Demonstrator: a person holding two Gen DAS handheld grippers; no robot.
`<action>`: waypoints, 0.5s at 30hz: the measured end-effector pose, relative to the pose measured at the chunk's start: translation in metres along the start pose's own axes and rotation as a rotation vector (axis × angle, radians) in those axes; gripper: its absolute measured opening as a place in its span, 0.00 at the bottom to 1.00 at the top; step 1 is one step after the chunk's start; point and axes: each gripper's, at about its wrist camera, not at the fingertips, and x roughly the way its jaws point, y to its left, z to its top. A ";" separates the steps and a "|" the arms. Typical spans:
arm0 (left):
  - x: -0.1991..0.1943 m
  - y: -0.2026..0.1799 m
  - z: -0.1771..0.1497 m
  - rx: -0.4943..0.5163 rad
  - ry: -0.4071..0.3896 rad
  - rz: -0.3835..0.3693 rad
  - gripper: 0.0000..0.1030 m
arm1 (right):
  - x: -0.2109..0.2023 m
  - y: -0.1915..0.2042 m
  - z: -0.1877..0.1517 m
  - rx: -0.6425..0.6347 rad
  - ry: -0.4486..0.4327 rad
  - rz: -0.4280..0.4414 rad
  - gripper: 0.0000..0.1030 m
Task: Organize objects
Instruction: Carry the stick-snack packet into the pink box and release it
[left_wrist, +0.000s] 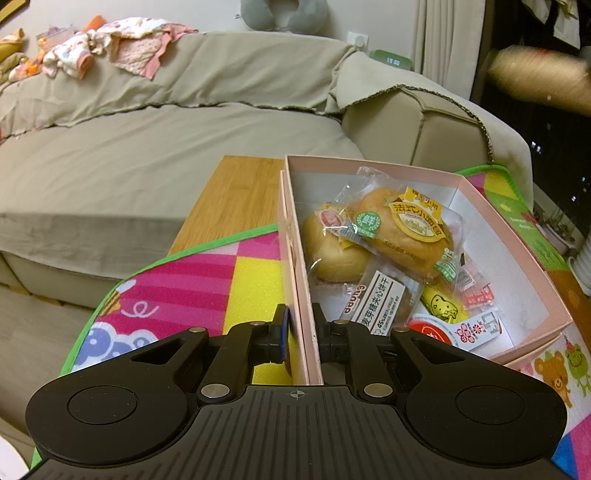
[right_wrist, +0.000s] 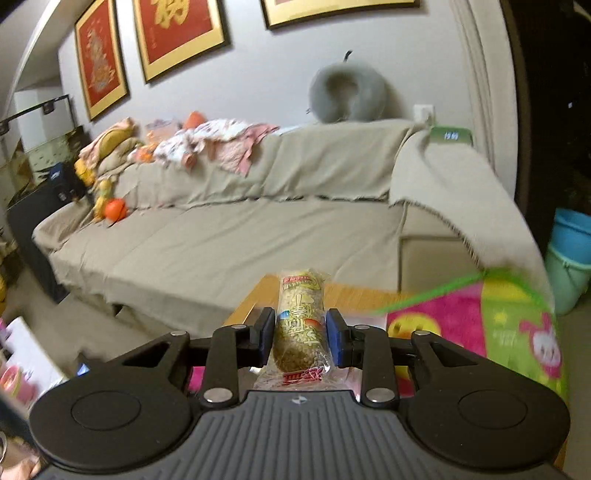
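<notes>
A pink cardboard box (left_wrist: 517, 240) stands on a colourful play mat (left_wrist: 192, 288). It holds two wrapped bread buns (left_wrist: 402, 225), a biscuit pack (left_wrist: 376, 302) and several small sachets. My left gripper (left_wrist: 301, 326) is shut on the box's near left wall (left_wrist: 301, 280), one finger outside and one inside. In the right wrist view, my right gripper (right_wrist: 301, 334) is shut on a wrapped grain snack roll (right_wrist: 301, 295), held upright above the table's edge. A blurred tan roll shape (left_wrist: 543, 81) shows at the upper right of the left wrist view.
The mat lies on a wooden table (left_wrist: 236, 199) in front of a beige covered sofa (left_wrist: 147, 155) with clothes (left_wrist: 110, 44) piled on its back. Blue and green bins (right_wrist: 569, 258) stand at the right, past the sofa arm (left_wrist: 417, 125).
</notes>
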 end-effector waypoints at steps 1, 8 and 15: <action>0.000 0.000 0.000 -0.001 -0.001 0.000 0.14 | 0.007 -0.004 0.001 0.009 -0.003 -0.019 0.31; -0.001 0.000 0.000 0.000 -0.001 -0.001 0.14 | 0.035 -0.010 -0.051 -0.022 0.097 -0.081 0.53; -0.001 0.001 0.001 0.002 -0.002 0.001 0.14 | 0.023 -0.012 -0.128 -0.018 0.171 -0.136 0.72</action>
